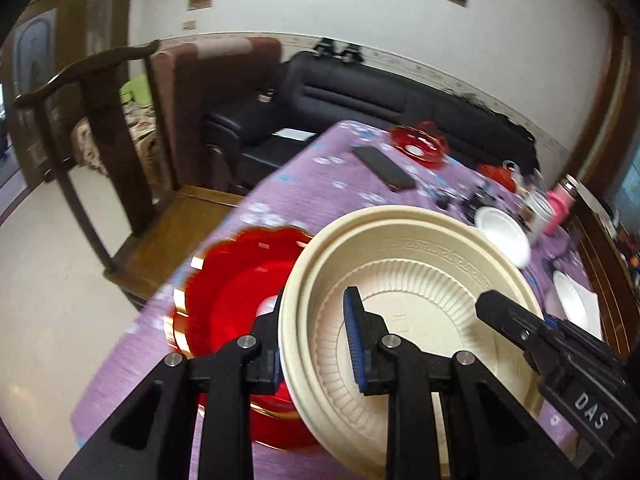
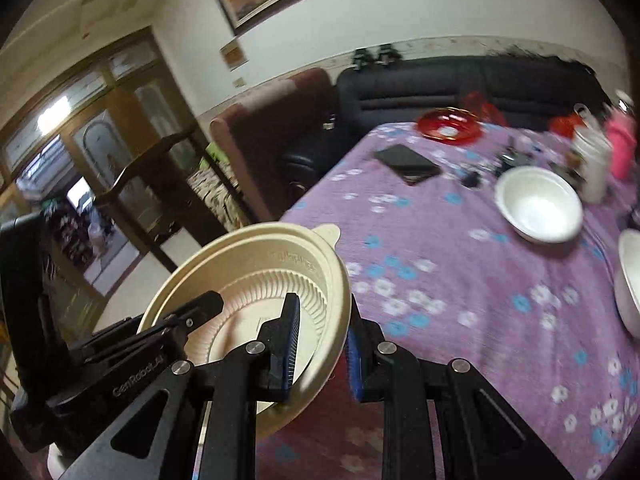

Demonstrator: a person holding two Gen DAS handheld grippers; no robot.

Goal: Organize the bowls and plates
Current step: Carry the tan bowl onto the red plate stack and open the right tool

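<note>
A cream ribbed plate [image 1: 408,280] hangs tilted above the purple flowered tablecloth [image 2: 460,280], held on opposite sides. My left gripper [image 1: 316,352] is shut on its left rim, which sits between the blue pads. My right gripper [image 2: 322,354] is shut on the plate's [image 2: 256,276] right rim; the left wrist view shows its black finger [image 1: 508,320] reaching over that edge. Under and left of the plate a red scalloped plate [image 1: 228,304] with gold trim lies on the cloth. A white bowl [image 2: 538,208] stands farther right, and a second white bowl [image 2: 630,280] is cut by the frame edge.
At the far end lie a dark phone [image 2: 408,164] and a small red dish [image 2: 448,124]. A white cup [image 2: 594,160], a pink bottle [image 2: 622,144] and small dark items crowd the far right. A wooden chair [image 1: 100,152] stands left of the table; a black sofa [image 1: 360,92] is behind.
</note>
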